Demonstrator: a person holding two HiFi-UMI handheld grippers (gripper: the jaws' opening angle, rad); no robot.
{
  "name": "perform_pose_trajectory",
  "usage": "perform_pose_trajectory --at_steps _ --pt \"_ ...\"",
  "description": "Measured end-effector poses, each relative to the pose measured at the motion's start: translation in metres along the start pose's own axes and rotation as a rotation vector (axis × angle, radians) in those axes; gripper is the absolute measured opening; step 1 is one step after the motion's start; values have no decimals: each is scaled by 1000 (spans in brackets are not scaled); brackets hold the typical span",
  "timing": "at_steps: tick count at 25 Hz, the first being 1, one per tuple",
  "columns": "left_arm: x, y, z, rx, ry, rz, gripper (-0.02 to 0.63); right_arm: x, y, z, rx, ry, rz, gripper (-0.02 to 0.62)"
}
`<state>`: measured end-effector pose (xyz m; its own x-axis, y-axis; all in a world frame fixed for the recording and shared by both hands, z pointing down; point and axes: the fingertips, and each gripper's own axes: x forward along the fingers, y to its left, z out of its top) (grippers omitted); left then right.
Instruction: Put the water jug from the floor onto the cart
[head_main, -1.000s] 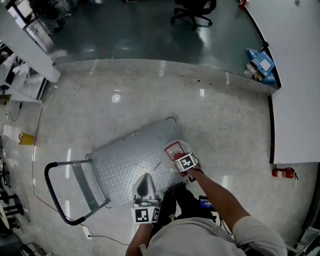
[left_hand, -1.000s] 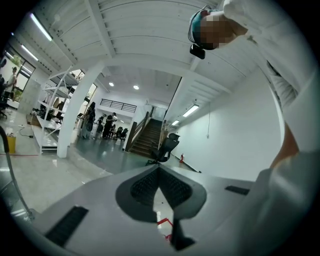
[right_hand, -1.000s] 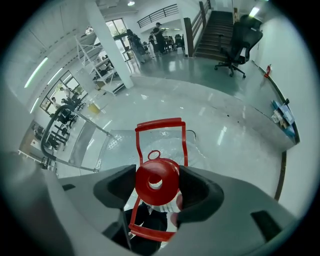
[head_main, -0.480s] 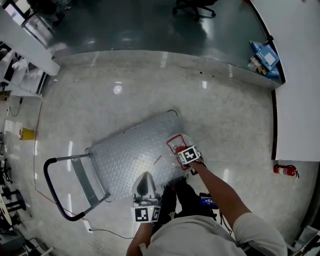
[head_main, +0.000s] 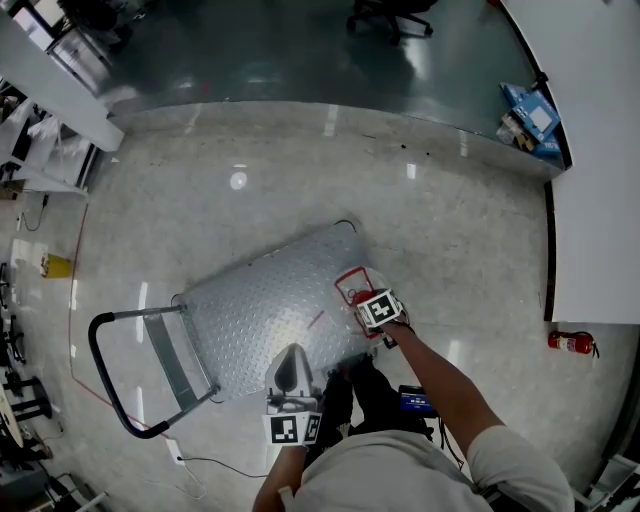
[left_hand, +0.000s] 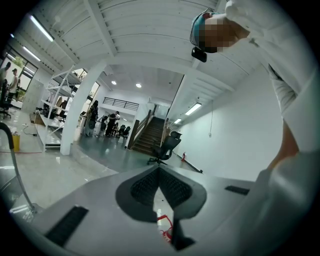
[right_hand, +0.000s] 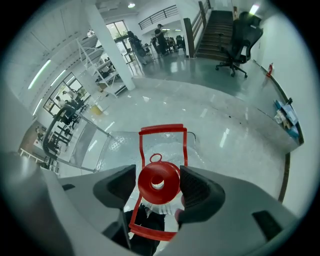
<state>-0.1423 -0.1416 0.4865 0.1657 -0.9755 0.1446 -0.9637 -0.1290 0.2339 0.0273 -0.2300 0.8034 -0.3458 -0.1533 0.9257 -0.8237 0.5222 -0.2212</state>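
over the last second my right gripper (right_hand: 159, 187) has hardly shifted: it stays clamped on the red cap (right_hand: 159, 176) of the water jug (head_main: 352, 288), which sits at the right edge of the cart (head_main: 250, 320) deck, though i can't tell if its base is resting on the plate yet. my left gripper (left_hand: 159, 175) is pressed together on nothing, held near my body. i judge the carry done, with only settling the jug and letting go left.
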Motion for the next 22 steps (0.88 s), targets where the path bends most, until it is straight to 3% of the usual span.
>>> perform_pose_trajectory --at_steps 4,5,6,7,12,17,19,22 --pt "-1 -2 7 -5 -23 1 3 -36 5 27 -28 -142 -21 273" --pt "-2 -3 10 -5 -32 -2 3 -54 5 39 -25 -215 -41 211" --pt "-2 -5 14 -3 -43 -7 3 -77 5 51 -20 -300 -69 80" --pt "-4 -7 18 0 -54 -14 3 -103 6 62 -16 -388 -95 24" --pt "-11 -18 45 11 -116 -52 3 -242 29 92 -82 -779 -191 12" --pt "-25 -35 75 32 -182 -98 3 -370 65 76 -132 -1108 -266 12" --pt "-34 -40 80 22 -198 -105 3 -393 78 57 -126 -1186 -265 12" --pt "-39 -44 76 11 -210 -104 3 -370 81 31 -108 -1147 -239 12"
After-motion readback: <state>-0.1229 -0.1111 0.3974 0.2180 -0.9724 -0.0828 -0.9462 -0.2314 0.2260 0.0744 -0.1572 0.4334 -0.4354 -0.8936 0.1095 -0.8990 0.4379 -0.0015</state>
